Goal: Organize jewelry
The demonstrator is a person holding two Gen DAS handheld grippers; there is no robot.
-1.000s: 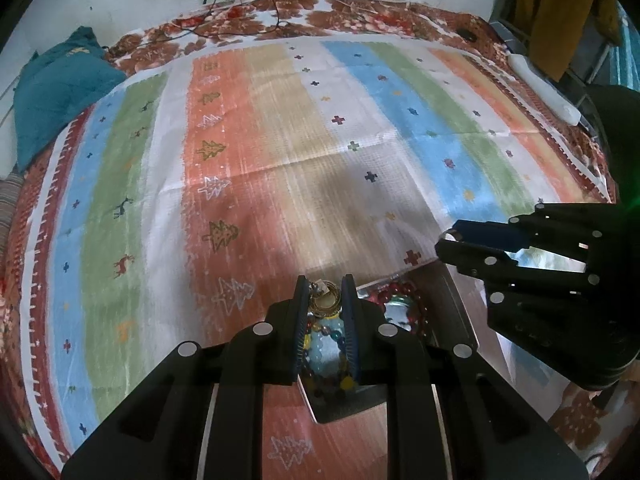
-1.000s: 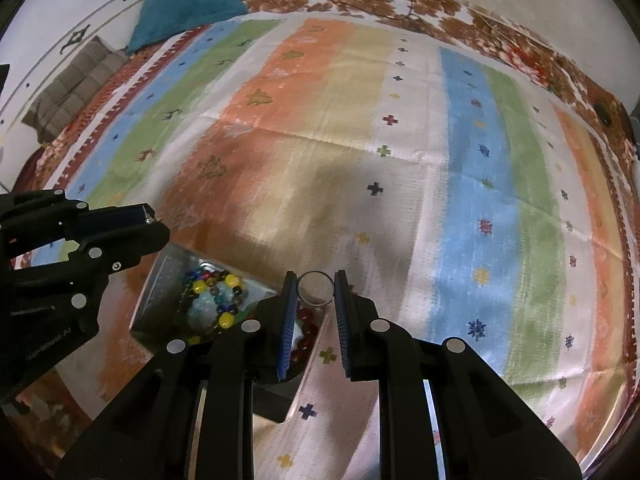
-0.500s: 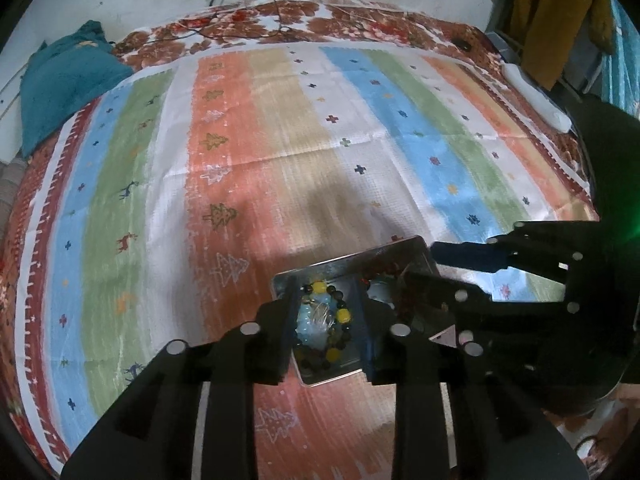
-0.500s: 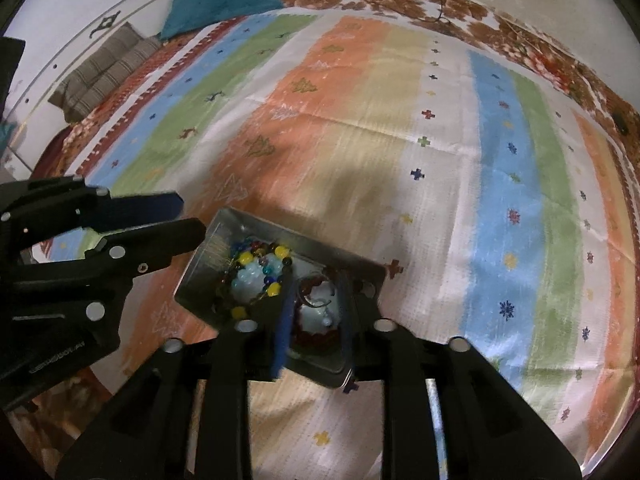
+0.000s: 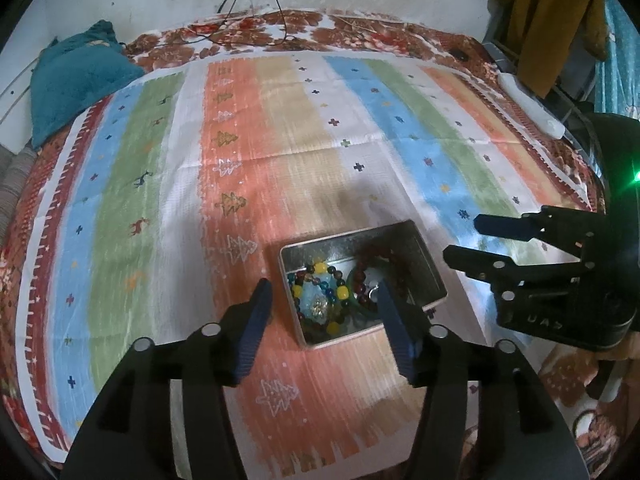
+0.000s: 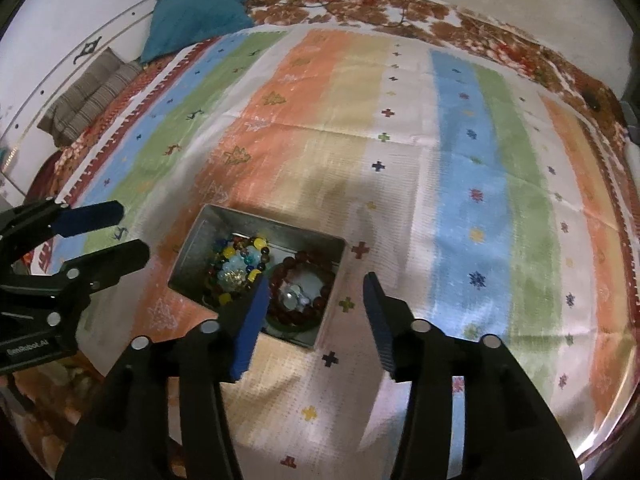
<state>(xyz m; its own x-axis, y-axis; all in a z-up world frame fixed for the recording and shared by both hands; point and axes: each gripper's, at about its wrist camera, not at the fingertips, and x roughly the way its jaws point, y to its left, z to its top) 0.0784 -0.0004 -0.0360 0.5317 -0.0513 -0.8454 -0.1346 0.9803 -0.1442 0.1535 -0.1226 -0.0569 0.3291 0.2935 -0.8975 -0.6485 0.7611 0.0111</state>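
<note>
A grey metal box (image 5: 424, 256) (image 6: 200, 240) lies on the striped cloth. It holds a multicoloured bead bracelet (image 5: 316, 300) (image 6: 236, 264) and a dark red bead bracelet (image 5: 362, 276) (image 6: 304, 292) around small silvery pieces (image 6: 294, 296). My left gripper (image 5: 322, 292) is open and empty, raised over the box's near edge. My right gripper (image 6: 316, 284) is open and empty, above the box's right end. Each gripper shows in the other's view: the right (image 5: 472, 240), the left (image 6: 132, 232).
The striped cloth (image 5: 280, 160) (image 6: 400, 140) covers a bed. A teal pillow (image 5: 76, 80) (image 6: 196, 12) lies at the far left corner, a folded grey cloth (image 6: 84, 96) beside it. Cables (image 5: 256, 20) run along the far edge. A white object (image 5: 528, 108) lies at the right edge.
Both grippers were shut on ring-like pieces one second ago; both have opened wide and drawn back from the box. The pieces now lie in the box.
</note>
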